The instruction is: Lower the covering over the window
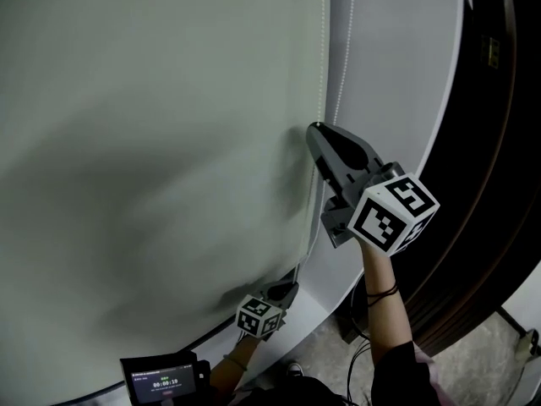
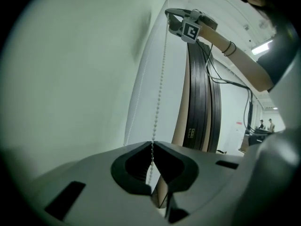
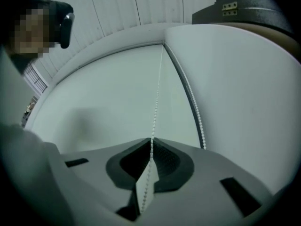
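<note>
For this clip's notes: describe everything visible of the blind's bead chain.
The bead chain is a string of small white beads, plastic by the look, hanging in two strands along the right edge of the pale roller blind. One strand runs taut and nearly straight, pinched low by the left gripper and higher up by the right gripper, both shut on it. The second strand hangs ungripped beside it.

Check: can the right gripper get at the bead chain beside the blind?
Yes, seemingly: the right gripper is shut on the bead chain, higher than the left gripper, which pinches it too; nothing blocks it.
</note>
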The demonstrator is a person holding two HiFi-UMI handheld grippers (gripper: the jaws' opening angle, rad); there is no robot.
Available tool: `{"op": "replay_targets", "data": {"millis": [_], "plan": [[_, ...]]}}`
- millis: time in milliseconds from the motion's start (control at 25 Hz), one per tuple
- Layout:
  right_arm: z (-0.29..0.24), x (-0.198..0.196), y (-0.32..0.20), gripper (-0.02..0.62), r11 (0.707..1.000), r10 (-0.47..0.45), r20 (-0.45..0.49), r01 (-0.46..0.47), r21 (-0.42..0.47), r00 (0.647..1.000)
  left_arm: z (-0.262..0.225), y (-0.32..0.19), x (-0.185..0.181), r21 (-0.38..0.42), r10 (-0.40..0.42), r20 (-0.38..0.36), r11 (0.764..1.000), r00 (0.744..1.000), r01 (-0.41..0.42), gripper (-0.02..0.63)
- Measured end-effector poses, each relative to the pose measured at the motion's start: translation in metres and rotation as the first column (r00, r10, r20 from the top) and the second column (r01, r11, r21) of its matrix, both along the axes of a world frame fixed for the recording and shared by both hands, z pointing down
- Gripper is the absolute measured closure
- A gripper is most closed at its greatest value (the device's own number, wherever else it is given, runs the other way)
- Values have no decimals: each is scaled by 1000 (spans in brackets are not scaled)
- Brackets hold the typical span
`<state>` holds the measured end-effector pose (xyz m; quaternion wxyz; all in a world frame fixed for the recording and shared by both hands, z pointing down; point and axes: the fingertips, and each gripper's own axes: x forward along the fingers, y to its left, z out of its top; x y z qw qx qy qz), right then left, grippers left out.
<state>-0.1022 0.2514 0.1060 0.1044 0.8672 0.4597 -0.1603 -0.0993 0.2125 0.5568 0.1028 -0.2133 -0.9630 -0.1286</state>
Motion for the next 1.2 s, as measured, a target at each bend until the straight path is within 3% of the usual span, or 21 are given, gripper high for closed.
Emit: {"op": "replay_targets", "data": {"millis": [280, 400, 520, 680, 880, 1000, 1200], "plan": [[1, -23, -17, 577, 995, 66, -62, -71, -75, 996, -7, 1, 5, 2, 46, -35, 999, 998, -46, 592], [5, -32, -20, 577, 993, 81, -62, -86, -77, 995, -27, 4, -1, -4, 47, 42, 999, 998, -47, 578], [43, -34, -9, 578, 992, 126, 20, -126, -8, 992, -64, 10, -5, -25, 30, 145, 999, 989, -27, 569], [117, -48, 2, 578, 983, 128, -23, -124, 136, 991, -125, 15, -12, -114, 49, 225, 993, 973, -23, 569], [241, -33, 0, 578, 930, 152, 47, -159, 332, 987, -198, 18, 2, -216, 74, 342, 976, 937, 1, 569], [292, -21, -10, 578, 902, 141, 10, -132, 411, 990, -232, 16, 2, -282, 113, 359, 959, 926, -8, 569], [346, 11, -24, 578, 859, 109, 33, -111, 500, 993, -283, 14, -4, -355, 156, 391, 935, 907, -8, 548]]}}
